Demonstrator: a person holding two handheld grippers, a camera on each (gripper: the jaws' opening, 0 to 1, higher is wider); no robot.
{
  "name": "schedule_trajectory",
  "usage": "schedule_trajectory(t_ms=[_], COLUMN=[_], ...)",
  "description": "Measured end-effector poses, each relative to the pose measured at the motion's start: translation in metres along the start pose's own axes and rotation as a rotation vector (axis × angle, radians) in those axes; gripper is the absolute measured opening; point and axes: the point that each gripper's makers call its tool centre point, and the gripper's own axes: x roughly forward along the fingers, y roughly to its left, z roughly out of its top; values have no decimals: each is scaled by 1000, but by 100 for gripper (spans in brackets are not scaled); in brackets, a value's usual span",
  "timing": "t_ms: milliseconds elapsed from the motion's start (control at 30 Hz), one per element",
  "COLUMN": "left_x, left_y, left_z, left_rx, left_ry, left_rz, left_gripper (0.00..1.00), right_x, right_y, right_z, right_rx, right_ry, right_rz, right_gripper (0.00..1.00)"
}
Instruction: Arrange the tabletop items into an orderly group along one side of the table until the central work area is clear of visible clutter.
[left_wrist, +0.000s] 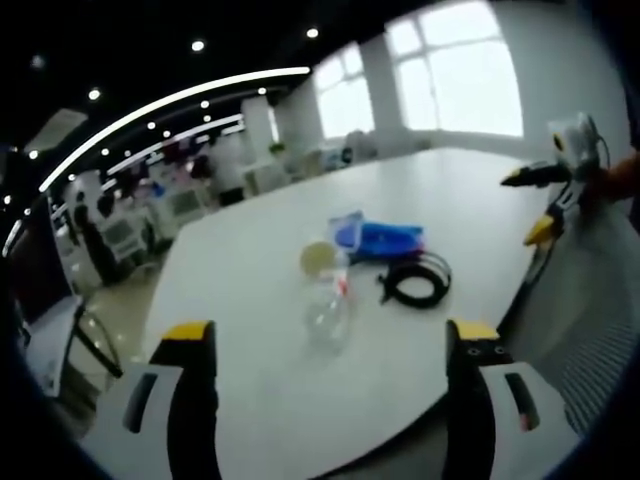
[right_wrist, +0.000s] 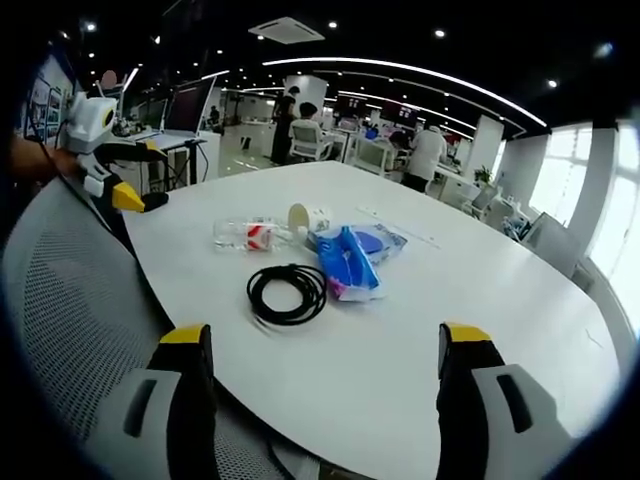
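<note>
Both grippers hang off the near edge of a large white table (right_wrist: 480, 300), jaws spread wide and holding nothing. In the left gripper view the left gripper (left_wrist: 335, 345) frames the clutter between its yellow-tipped jaws, well short of it; in the right gripper view the right gripper (right_wrist: 320, 345) does the same from the other side.

The items sit in one loose cluster near the middle of the table. A clear plastic bottle (right_wrist: 245, 235) with a red label lies on its side, and a roll of tape (right_wrist: 308, 218) stands just beside its end. A blue plastic package (right_wrist: 350, 260) lies next to the tape, overlapping a second flat blue packet behind it. A coiled black cable (right_wrist: 288, 293) rests just in front of the package — close, though whether they touch is unclear.

A grey mesh office chair (right_wrist: 70, 290) stands at the table edge. Beyond — desks, monitors and seated people in an open office, with bright windows (left_wrist: 450, 80).
</note>
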Motion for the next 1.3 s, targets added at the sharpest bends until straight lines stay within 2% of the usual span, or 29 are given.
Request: schedule_trajectory(t_ms=[167, 400, 633, 1133, 1233, 1300], left_x=[0, 1, 1, 4, 5, 4], left_y=[1, 2, 2, 6, 7, 10], left_z=[0, 0, 1, -8, -11, -9], left_rx=[-7, -15, -23, -46, -92, -104], left_ry=[-4, -5, -10, 35, 54, 43], left_rz=[-1, 5, 2, -1, -9, 0], left_gripper=[93, 100, 100, 100, 100, 100], right_x=[0, 1, 2, 4, 4, 4], right_y=[-1, 0, 0, 0, 0, -1], right_z=[-1, -2, -3, -3, -2, -3], right_rx=[-1, 0, -8, 2, 5, 11], right_ry=[2, 9, 17, 23, 21, 20], right_rz=[-3, 0, 4, 8, 7, 2], right_gripper=[94, 94, 94, 94, 94, 94])
